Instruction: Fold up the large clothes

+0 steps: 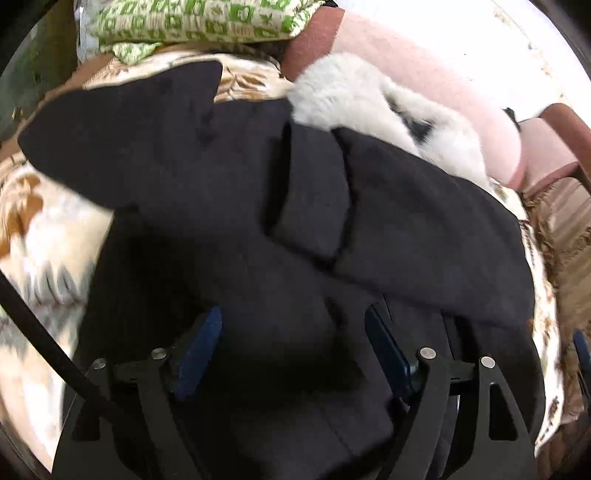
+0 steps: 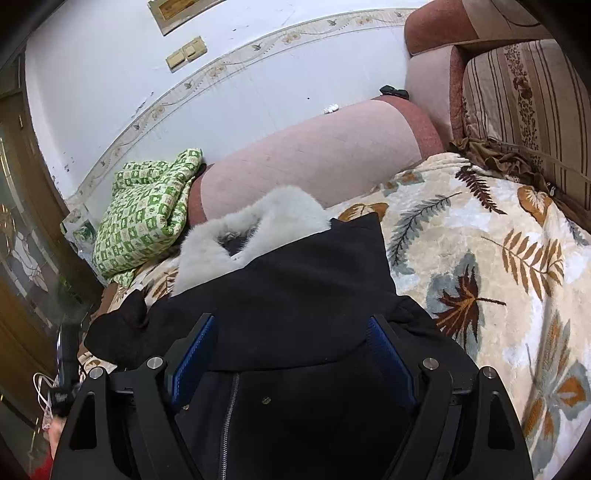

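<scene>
Right wrist view: black coat (image 2: 295, 280), white fur collar (image 2: 236, 229), partly folded on leaf-print blanket (image 2: 480, 236) — both jaws wide, gripping nothing.

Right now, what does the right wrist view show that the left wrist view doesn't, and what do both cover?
Only the right wrist view shows the coat's zipper, the wall switches, and the striped cushion. Only the left wrist view shows the folded-over sleeve pointing left. Both share the black coat with its white fur collar, the leaf-print blanket, the green patterned cloth, and open jaws over the coat: left gripper, right gripper.
</scene>
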`<state>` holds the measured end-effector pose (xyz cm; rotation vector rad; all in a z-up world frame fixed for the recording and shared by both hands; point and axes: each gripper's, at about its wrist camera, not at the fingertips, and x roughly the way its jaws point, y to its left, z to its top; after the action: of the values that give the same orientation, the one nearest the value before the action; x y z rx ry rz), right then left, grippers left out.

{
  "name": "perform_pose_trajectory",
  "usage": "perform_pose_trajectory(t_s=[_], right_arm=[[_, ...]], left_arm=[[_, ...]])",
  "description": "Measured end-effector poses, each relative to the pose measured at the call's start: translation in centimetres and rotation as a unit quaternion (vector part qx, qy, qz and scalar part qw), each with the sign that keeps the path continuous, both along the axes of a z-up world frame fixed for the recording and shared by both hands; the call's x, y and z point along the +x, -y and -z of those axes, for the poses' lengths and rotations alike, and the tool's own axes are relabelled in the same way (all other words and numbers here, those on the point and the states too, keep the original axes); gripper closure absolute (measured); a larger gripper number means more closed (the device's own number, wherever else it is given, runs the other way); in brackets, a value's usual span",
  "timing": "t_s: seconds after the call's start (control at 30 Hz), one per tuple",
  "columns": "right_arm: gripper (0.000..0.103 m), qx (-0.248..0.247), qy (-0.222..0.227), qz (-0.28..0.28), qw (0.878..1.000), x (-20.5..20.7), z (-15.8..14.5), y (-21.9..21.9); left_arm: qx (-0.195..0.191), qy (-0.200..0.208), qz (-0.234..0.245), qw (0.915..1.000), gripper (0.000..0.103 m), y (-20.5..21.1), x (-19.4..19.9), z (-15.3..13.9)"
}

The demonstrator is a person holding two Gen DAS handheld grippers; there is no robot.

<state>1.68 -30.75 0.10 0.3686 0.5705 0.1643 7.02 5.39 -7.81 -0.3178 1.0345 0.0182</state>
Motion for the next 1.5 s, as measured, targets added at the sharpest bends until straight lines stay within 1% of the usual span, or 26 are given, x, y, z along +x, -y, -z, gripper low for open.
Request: perform_pose_trajectory(t_s=[0.1,0.13,0.17,0.27,0.4,0.43,0.47,0.53,0.6,0.63,0.67,0.73,0.77,0.8,0.83,0.87,0.9,0.93,0.97,1.0,1.07,1.17,1.3,1.33,1.4,1.5], right_arm=[[0.017,-0.010,0.007,-0.002,1.000,-0.7,-0.4,-0.6],[0.017,-0.017,0.009,-0.002,1.000,-1.0,-0.5,-0.9],[0.017,-0.023,0.012,-0.003,1.000,-1.2,-0.6,-1.1],[0.017,-0.053,0.025,-0.006,0.998,-2.0,-1.0,-2.4],[0.017,-0.095,0.044,-0.008,0.994,-3.1,-1.2,-4.3],[0.017,-0.103,0.047,-0.010,0.993,-3.2,-1.2,-4.8],[0.017,-0.108,0.049,-0.017,0.993,-3.4,-1.1,-5.4],[0.017,-0.110,0.047,-0.027,0.992,-3.5,-0.9,-6.1],[0.017,-0.121,0.047,-0.032,0.991,-3.6,-0.8,-6.8],[0.017,-0.127,0.047,-0.034,0.990,-3.6,-0.6,-7.1],[0.017,-0.133,0.047,-0.036,0.989,-3.6,-0.5,-7.4],[0.017,-0.140,0.044,-0.038,0.988,-3.5,-0.2,-7.8],[0.017,-0.141,0.042,-0.040,0.988,-3.5,-0.1,-7.9],[0.017,-0.142,0.038,-0.041,0.988,-3.3,0.2,-8.1],[0.017,-0.143,0.035,-0.042,0.988,-3.1,0.4,-8.3],[0.017,-0.145,0.031,-0.043,0.988,-2.9,0.6,-8.4],[0.017,-0.146,0.028,-0.044,0.988,-2.7,0.7,-8.5],[0.017,-0.147,0.026,-0.045,0.988,-2.6,0.8,-8.6],[0.017,-0.149,0.022,-0.045,0.988,-2.4,1.0,-8.8],[0.017,-0.150,0.020,-0.045,0.987,-2.2,1.1,-8.9],[0.017,-0.153,0.017,-0.043,0.987,-1.9,1.3,-9.0],[0.017,-0.156,0.008,-0.039,0.987,-1.4,1.7,-9.0],[0.017,-0.161,-0.006,-0.033,0.986,-0.3,2.5,-9.1],[0.017,-0.163,-0.010,-0.032,0.986,-0.1,2.7,-9.1],[0.017,-0.168,-0.023,-0.032,0.985,0.6,3.4,-9.3],[0.017,-0.174,-0.039,-0.035,0.983,1.3,4.4,-9.4]], left_arm=[[0.011,0.001,0.028,0.9995,0.024,0.9,-1.7,-0.3],[0.026,-0.006,0.039,0.9989,0.024,1.8,-2.6,-0.5],[0.042,-0.006,0.039,0.9983,0.024,2.1,-3.2,-0.8],[0.099,0.015,0.009,0.9950,0.024,2.6,-5.8,-2.1],[0.133,0.050,-0.010,0.9899,0.024,1.6,-8.7,-4.0],[0.147,0.057,-0.015,0.9874,0.024,1.0,-9.3,-4.6],[0.153,0.060,-0.018,0.9862,0.024,0.3,-9.6,-5.0],[0.146,0.055,-0.015,0.9877,0.024,-1.5,-9.6,-5.5],[0.130,0.040,-0.015,0.9906,0.024,-4.3,-9.6,-5.5],[0.130,0.037,-0.019,0.9907,0.027,-5.6,-9.6,-5.4],[0.136,0.036,-0.029,0.9896,0.034,-7.2,-9.4,-5.5],[0.158,0.039,-0.048,0.9855,0.038,-10.2,-8.7,-5.7],[0.165,0.039,-0.062,0.9835,0.039,-11.8,-8.1,-5.8],[0.167,0.041,-0.079,0.9820,0.043,-13.5,-7.4,-5.9],[0.159,0.043,-0.101,0.9811,0.046,-15.8,-6.8,-6.2],[0.150,0.042,-0.122,0.9803,0.046,-17.8,-6.2,-6.4],[0.135,0.042,-0.152,0.9782,0.046,-20.3,-5.5,-6.6],[0.123,0.043,-0.175,0.9758,0.046,-22.0,-4.8,-6.6],[0.102,0.042,-0.211,0.9712,0.046,-24.7,-4.1,-6.6],[0.083,0.039,-0.236,0.9674,0.046,-26.8,-3.5,-6.4],[0.033,0.028,-0.271,0.9615,0.046,-31.2,-1.7,-5.3],[-0.032,0.020,-0.294,0.9549,0.046,-35.6,0.1,-3.4],[-0.124,0.028,-0.298,0.9459,0.046,-39.0,2.8,-0.7],[-0.136,0.032,-0.298,0.9442,0.046,-39.5,3.5,-0.2],[-0.144,0.037,-0.298,0.9430,0.046,-40.0,4.6,0.3],[-0.156,0.028,-0.292,0.9434,0.046,-40.7,7.0,1.8]])
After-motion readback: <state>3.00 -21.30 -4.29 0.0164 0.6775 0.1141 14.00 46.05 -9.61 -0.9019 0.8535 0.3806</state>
